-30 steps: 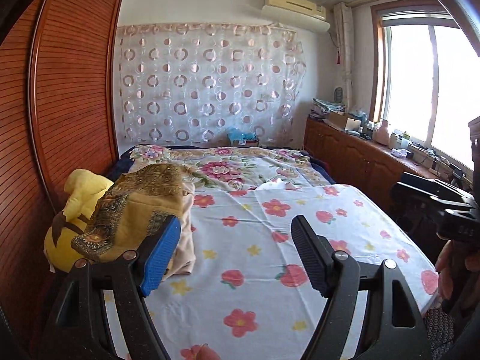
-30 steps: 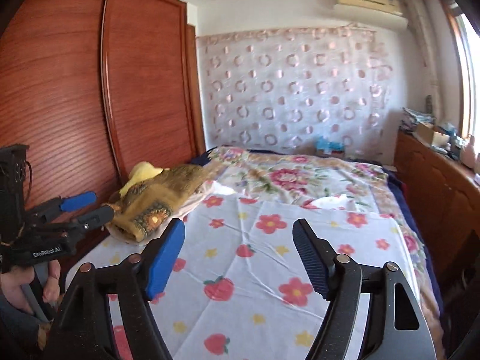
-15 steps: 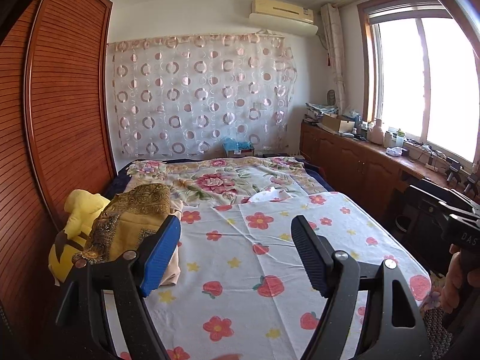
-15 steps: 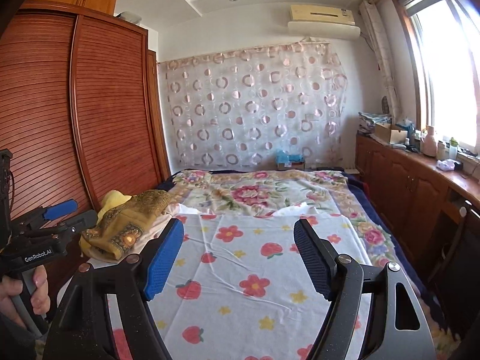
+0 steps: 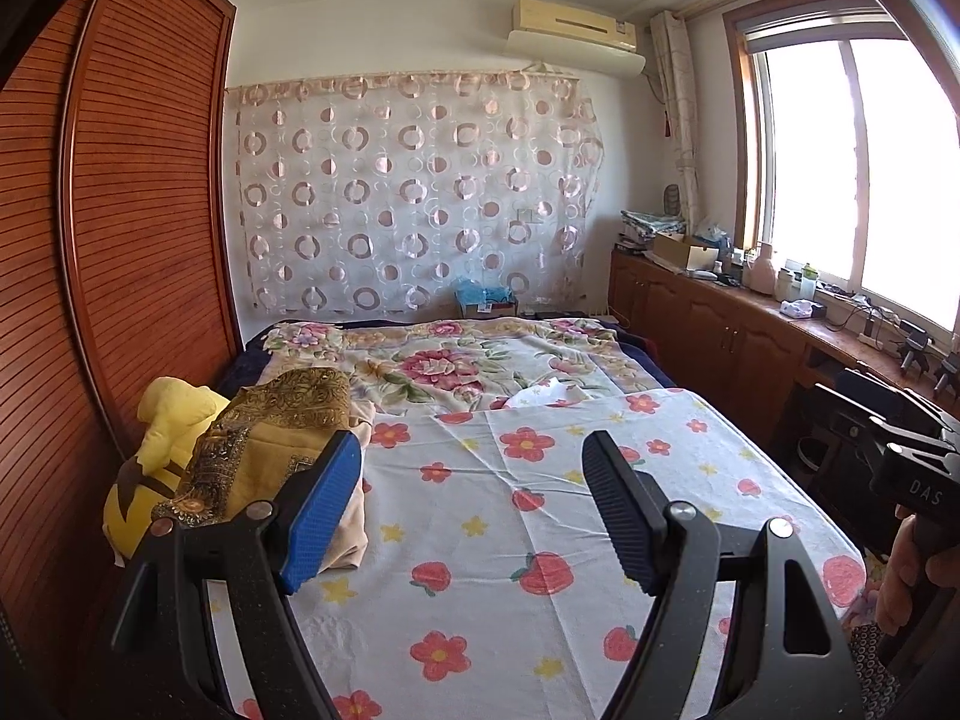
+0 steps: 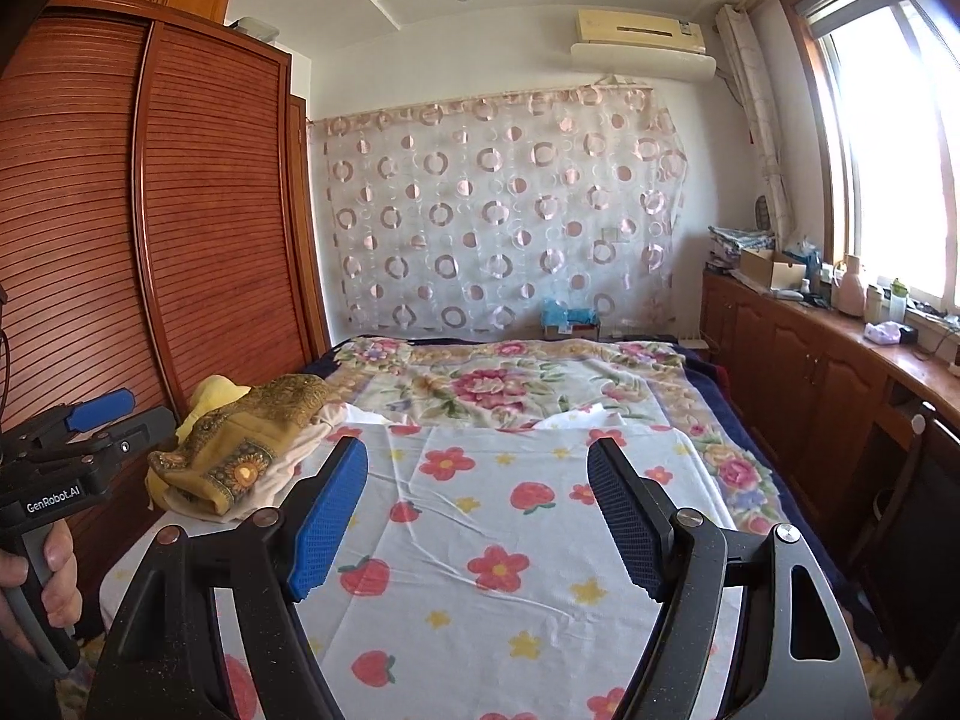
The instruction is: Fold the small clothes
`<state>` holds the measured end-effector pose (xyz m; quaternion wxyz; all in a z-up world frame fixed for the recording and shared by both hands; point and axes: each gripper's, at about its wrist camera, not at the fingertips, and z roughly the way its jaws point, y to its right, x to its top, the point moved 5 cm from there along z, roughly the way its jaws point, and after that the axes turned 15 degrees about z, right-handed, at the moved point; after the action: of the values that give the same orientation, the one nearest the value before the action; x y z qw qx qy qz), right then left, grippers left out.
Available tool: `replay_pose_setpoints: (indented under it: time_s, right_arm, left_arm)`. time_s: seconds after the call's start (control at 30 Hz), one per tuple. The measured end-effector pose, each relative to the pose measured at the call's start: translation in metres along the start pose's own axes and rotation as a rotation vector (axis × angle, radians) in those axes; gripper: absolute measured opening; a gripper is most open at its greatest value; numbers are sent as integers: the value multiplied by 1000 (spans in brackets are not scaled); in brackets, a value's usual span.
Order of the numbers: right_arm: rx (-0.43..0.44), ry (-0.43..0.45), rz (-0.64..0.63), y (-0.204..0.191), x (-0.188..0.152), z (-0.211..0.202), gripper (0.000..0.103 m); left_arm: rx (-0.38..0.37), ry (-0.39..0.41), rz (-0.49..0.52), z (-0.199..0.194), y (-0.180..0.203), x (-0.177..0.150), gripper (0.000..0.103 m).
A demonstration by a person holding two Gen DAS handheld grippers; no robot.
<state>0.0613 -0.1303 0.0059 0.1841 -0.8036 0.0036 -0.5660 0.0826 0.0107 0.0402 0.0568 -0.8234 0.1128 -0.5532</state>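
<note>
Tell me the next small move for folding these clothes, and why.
Probably reach the left gripper toward the pile of clothes at the bed's left edge. Both it and the right gripper are open and empty, and the flowered sheet in front has nothing on it to fold.

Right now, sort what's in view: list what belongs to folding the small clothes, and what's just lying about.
For the job:
- pile of clothes, mustard patterned piece on top
- flower-print sheet as folding surface
- left tool, open
- right tool, open

Lying about:
- yellow plush toy
- cardboard box
- blue packet
</note>
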Motion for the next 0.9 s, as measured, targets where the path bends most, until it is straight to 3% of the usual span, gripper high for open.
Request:
replay_pose_setpoints:
  time_s: [0.9]
  right_arm:
    - [6,-4,-10,12,5,-1,78]
  left_arm:
    - [6,4,-1,-3,-5,-3,77]
